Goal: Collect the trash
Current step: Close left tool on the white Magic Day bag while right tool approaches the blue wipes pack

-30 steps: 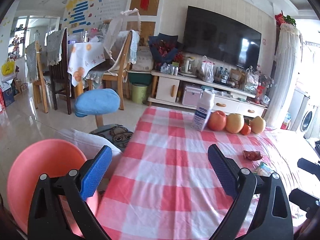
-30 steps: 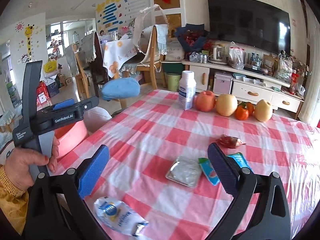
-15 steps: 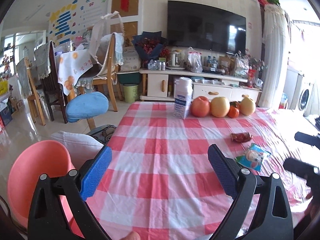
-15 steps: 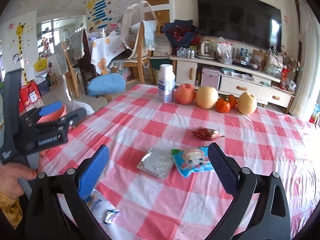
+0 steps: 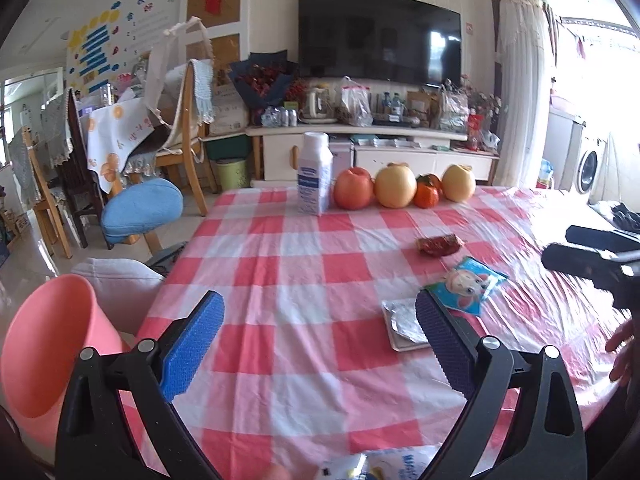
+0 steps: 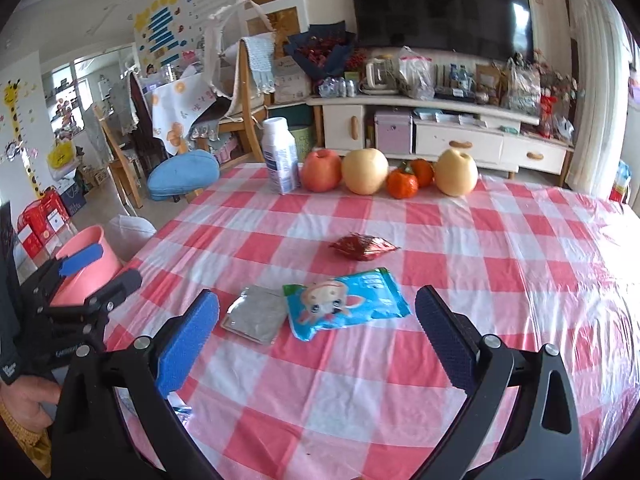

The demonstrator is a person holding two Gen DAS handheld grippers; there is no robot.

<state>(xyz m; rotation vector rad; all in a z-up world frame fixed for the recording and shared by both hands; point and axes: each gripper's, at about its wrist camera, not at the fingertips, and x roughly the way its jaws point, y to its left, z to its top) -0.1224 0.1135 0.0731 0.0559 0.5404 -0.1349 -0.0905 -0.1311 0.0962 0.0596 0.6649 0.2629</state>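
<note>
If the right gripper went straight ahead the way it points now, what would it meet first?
Most likely the blue cartoon wrapper, lying flat on the checked tablecloth just ahead between the open right gripper fingers. The silver packet lies beside it, slightly left. Depth is uncertain.

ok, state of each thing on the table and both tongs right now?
Left tongs: open, empty.
Right tongs: open, empty.
Blue wrapper: flat on cloth, untouched.
Silver pouch: flat, beside the blue wrapper.
Red wrapper: crumpled, lying apart.
Bottle: upright, capped.
Pink bin: open top, off the table's edge.
</note>
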